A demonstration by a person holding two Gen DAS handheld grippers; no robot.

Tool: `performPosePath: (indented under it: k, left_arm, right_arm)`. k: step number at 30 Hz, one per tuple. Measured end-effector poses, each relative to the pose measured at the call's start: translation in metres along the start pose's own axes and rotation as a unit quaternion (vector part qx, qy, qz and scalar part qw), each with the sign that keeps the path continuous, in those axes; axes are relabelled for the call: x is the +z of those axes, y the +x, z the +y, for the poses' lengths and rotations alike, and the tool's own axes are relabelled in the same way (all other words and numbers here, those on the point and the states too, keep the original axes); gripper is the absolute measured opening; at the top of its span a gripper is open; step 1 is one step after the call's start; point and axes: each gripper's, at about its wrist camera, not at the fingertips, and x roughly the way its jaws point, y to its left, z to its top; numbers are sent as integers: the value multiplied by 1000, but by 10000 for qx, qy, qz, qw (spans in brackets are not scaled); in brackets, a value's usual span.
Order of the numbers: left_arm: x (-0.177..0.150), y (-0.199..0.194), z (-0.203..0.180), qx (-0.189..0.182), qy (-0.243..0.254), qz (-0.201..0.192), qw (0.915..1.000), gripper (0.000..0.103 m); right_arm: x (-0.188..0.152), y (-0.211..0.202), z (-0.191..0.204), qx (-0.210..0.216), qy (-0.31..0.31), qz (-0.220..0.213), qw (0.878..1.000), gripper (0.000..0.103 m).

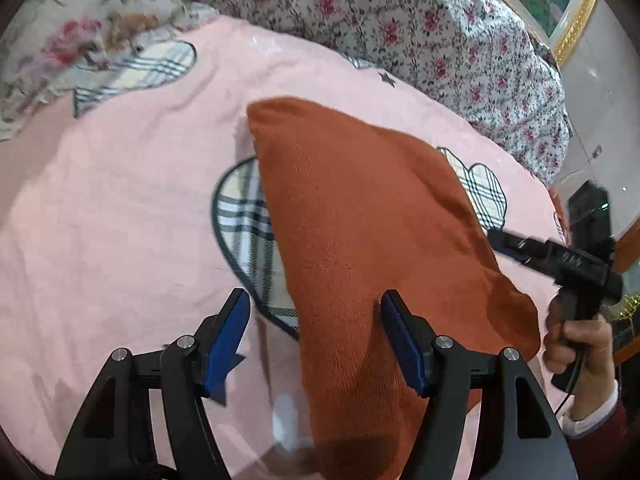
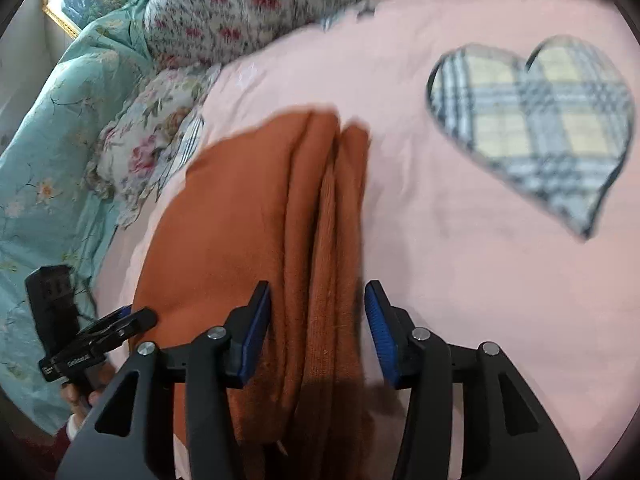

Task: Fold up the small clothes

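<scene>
Both tools stand apart: left tool (image 1: 314, 320) beside the orange knit garment (image 1: 360, 220), right tool (image 2: 316, 316) astride its folded edge running lengthwise up-frame.

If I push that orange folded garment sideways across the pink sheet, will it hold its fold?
Probably not: the orange garment looks like soft knit, so it is likely floppy. Its stacked edges lie loose and may splay. The pink sheet could wrinkle and drag.

We are in a home bedroom: a bed spread with a pink sheet (image 1: 120, 220) bearing plaid heart patches (image 2: 532, 136), a rose-print quilt (image 1: 420, 28) bunched at its far side, a turquoise floral cover (image 2: 44, 152), and a gilt-framed picture (image 1: 572, 12) on the wall.
</scene>
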Motion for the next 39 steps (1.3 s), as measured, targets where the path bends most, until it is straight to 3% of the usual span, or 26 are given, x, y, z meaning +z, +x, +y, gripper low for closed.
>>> performPosePath:
  k: [4,6,10,12,18,24,29,34,39]
  left_arm:
    - [-1,-8,4,121,-126,-30,9998,67]
    - [1,-3,3,135,-169,40,9998,67]
    - [1,3,0,117,-176,118,9997,67]
    - [1,7,-3,131,-146,178,9996,67]
    - [1,11,-17,115,-6,312,9994,66]
    - [-5,26,-18,198,0,475,9987,69]
    - [-17,-6,-21,179,309,314,9989,68]
    - [-57,-41,-25,58,628,200,9978,68]
    - [-85,-46,-34,44,857,146,9962,68]
  right_arm:
    - [21,-3,13,110,-144,-217,9996,49]
    - [31,9,19,16,-239,-165,9996,39]
    - [46,40,16,-105,-125,87,9998,32]
    - [51,48,12,-122,-53,167,9998,11]
    - [62,8,23,-21,-240,-488,9985,10]
    - [52,57,-6,-457,-86,174,9988,11]
    - [45,19,-3,-282,146,-91,9995,23]
    - [-3,-31,8,84,-29,-186,9998,33]
    - [-66,-47,6,269,132,119,9995,36]
